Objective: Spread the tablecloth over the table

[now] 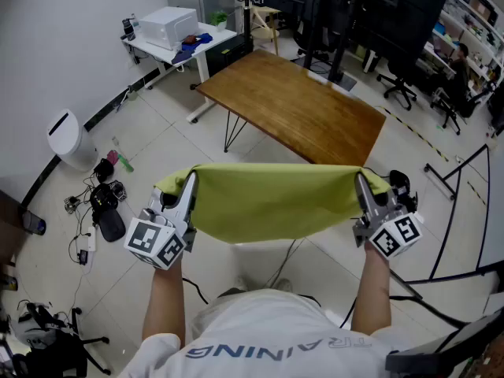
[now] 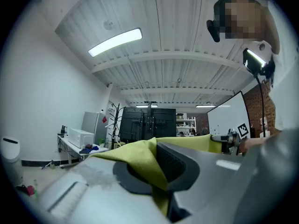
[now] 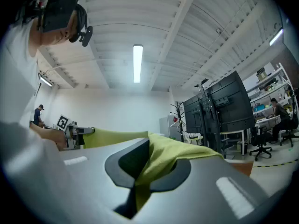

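A yellow-green tablecloth (image 1: 272,199) hangs stretched between my two grippers, held up in the air in front of the person. My left gripper (image 1: 189,181) is shut on the tablecloth's left corner (image 2: 140,160). At the other end, the right gripper (image 1: 360,181) is shut on the right corner (image 3: 156,160). Cloth folds bulge out past both pairs of jaws. The wooden table (image 1: 295,105) stands bare beyond the cloth, its near edge hidden behind the cloth's top hem. Both grippers point level towards the table.
A white desk (image 1: 177,42) with a white appliance (image 1: 168,26) stands at the far left by the wall. A white bin (image 1: 69,138) and cables (image 1: 98,207) lie on the floor at left. Black racks (image 1: 354,6) and office chairs (image 1: 400,85) stand behind the table.
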Demonstrator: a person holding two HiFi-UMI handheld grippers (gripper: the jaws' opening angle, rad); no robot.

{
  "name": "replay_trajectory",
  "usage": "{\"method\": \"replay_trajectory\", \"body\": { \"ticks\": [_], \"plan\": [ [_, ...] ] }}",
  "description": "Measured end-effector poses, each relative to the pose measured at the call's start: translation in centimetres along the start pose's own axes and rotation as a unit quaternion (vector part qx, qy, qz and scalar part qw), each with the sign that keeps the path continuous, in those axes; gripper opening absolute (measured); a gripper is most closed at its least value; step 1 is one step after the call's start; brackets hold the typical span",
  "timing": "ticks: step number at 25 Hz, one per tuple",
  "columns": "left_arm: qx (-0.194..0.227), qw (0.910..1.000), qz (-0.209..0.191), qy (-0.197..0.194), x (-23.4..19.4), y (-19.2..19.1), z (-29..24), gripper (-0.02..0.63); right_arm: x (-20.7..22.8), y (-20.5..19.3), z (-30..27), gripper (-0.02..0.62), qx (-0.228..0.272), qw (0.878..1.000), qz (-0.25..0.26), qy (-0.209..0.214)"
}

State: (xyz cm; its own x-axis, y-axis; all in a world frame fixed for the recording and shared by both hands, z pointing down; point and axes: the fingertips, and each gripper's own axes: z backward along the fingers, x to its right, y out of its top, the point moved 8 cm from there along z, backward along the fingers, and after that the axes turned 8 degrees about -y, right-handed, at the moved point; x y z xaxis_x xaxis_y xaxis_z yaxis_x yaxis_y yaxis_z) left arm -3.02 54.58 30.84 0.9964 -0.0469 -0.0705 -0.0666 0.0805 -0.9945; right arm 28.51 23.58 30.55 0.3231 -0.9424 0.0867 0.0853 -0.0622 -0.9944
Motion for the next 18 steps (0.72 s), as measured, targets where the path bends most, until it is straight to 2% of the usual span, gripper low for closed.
{"method": "replay_trajectory", "body": {
  "ticks": [10,18],
  "plan": [
    [0.015,0.9998,-0.008,-0.014,-6.6,0.2,2.9,0.015,-5.4,-1.0,-4.6,0.014,0.008,1.000,0.002,-0.010],
    [0.034,0.9988,-0.017,-0.032,-9.3,1.6,0.9,0.015,-5.2,0.6,-6.9,0.012,0.021,1.000,0.014,-0.017]
  ]
}}
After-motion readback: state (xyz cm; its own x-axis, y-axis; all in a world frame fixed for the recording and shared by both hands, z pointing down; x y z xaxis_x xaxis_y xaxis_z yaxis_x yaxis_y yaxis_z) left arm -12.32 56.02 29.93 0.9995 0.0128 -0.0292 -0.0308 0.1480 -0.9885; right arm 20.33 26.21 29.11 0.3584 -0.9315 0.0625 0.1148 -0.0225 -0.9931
